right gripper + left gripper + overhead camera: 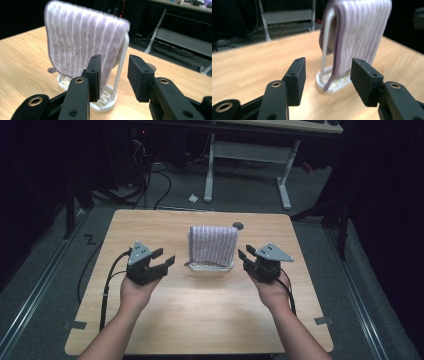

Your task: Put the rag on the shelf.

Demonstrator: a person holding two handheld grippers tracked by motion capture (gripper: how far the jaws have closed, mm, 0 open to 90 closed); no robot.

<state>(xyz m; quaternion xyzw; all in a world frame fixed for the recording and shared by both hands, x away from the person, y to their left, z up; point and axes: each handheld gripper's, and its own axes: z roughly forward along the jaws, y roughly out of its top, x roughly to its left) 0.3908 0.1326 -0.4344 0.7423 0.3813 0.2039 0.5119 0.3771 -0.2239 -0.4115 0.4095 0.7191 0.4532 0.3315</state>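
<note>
A striped purple towel [213,244] hangs folded over a white rack [210,266] standing mid-counter [150,330], its draped width running left to right between the two hands. The left tool [167,261] sits just beside the towel's left edge, jaws parted wide and empty, aimed at the cloth's lower corner. The right tool [244,258] faces the right edge, about equally near, its jaws narrower and holding nothing. The rack's upright post [120,65] lines up with their gap.
</note>
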